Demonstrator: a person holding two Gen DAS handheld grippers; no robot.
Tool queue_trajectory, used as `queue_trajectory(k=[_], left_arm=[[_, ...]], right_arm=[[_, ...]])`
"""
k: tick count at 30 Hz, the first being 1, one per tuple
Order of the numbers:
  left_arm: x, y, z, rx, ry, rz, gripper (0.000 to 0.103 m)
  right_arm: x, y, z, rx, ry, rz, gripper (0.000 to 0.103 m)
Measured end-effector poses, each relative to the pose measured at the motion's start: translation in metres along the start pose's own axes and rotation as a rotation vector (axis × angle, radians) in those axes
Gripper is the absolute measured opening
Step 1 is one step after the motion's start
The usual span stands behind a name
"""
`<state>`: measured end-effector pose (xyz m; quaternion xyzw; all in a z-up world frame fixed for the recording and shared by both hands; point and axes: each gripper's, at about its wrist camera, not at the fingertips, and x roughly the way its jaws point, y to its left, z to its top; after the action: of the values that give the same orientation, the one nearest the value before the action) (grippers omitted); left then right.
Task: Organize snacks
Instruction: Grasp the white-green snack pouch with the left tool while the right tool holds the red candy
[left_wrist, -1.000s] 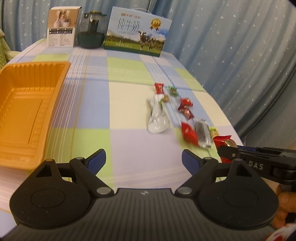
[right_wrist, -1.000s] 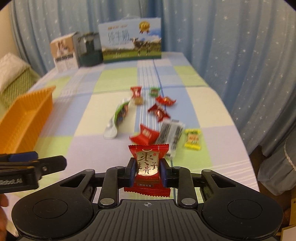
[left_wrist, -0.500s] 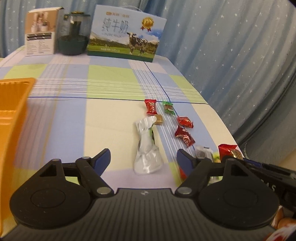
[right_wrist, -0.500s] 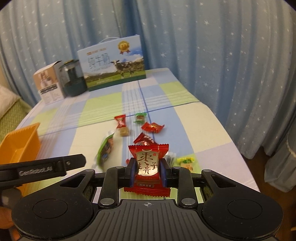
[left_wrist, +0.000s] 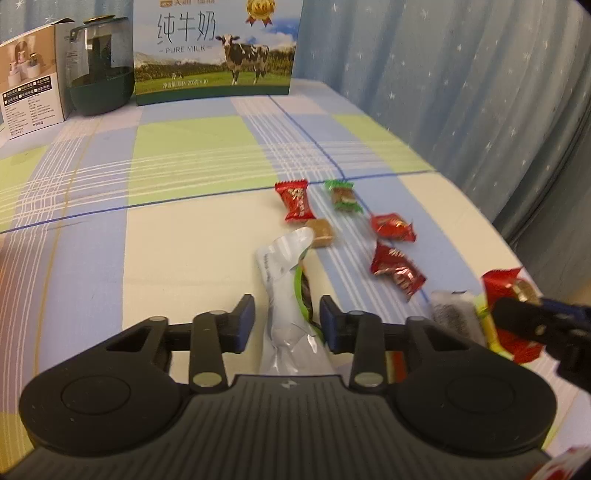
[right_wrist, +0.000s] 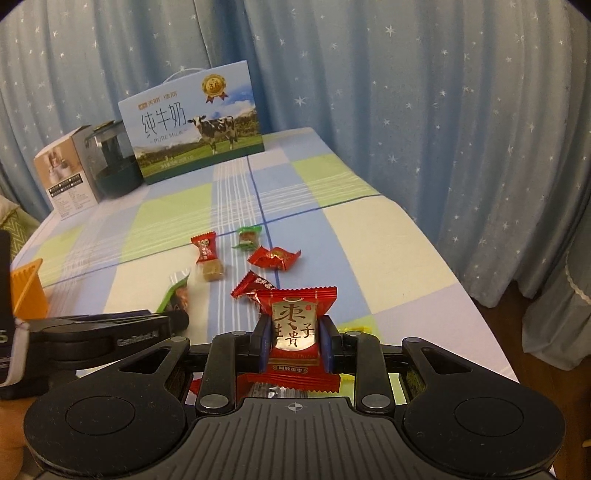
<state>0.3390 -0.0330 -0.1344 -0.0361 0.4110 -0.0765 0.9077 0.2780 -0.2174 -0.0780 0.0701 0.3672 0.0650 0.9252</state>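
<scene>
Since 1 second ago our left gripper (left_wrist: 287, 320) has swung away from the orange plastic tray (right_wrist: 27, 291), which has left its own view, and come down over the long silver-and-green foil snack packet (left_wrist: 286, 295); its blue-padded fingers (left_wrist: 245, 319) have narrowed from wide apart to a moderate gap, 1 on either side of the packet, and we cannot tell whether they touch it yet; our right gripper (right_wrist: 295, 341) has risen and stays clamped on the red wrapped candy with a gold label (right_wrist: 295, 325).

The packet lies lengthwise on the checked blue, green and cream tablecloth (left_wrist: 184, 162), its crinkled silver face up, a green edge along its right side, its far tip just beside a bare brown square caramel (left_wrist: 322, 232); beyond and to the right lie a red twist-wrapped sweet (left_wrist: 295, 201), a green-wrapped sweet (left_wrist: 342, 195) and 2 more red foil sweets (left_wrist: 392, 226) (left_wrist: 397, 271); a black-and-white striped sachet (left_wrist: 452, 314) lies near the right gripper.

The held candy's label shows large Chinese characters; the blue milk carton with a cow picture (left_wrist: 218, 48) at the table's far end reads "PURE MILK" under Chinese characters, and its gold medal shows "36" in the right wrist view; the left gripper's side carries lettering too blurred to read.
</scene>
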Motion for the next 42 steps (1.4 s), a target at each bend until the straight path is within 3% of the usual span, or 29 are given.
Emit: queue_trajectory(k=[6, 10, 18, 31, 42], left_arm=[[-0.005, 0.000, -0.002, 0.038, 0.013, 0.018, 0.024], [-0.026, 0.008, -0.014, -0.007, 0.016, 0.011, 0.022], [-0.098, 0.022, -0.039, -0.110, -0.017, 0.011, 0.022], [-0.225, 0.049, -0.079, -0.182, -0.100, 0.096, 0.022], [-0.300, 0.083, -0.103, -0.252, -0.161, 0.162, 0.022]], right_arm=[[-0.002, 0.002, 0.000, -0.002, 0.000, 0.000, 0.027], [-0.006, 0.008, -0.002, -0.003, -0.011, 0.021, 0.027], [-0.032, 0.034, -0.011, -0.042, -0.038, 0.079, 0.027], [-0.100, 0.092, -0.045, -0.054, -0.016, 0.191, 0.027], [-0.143, 0.152, -0.060, -0.141, -0.028, 0.284, 0.027]])
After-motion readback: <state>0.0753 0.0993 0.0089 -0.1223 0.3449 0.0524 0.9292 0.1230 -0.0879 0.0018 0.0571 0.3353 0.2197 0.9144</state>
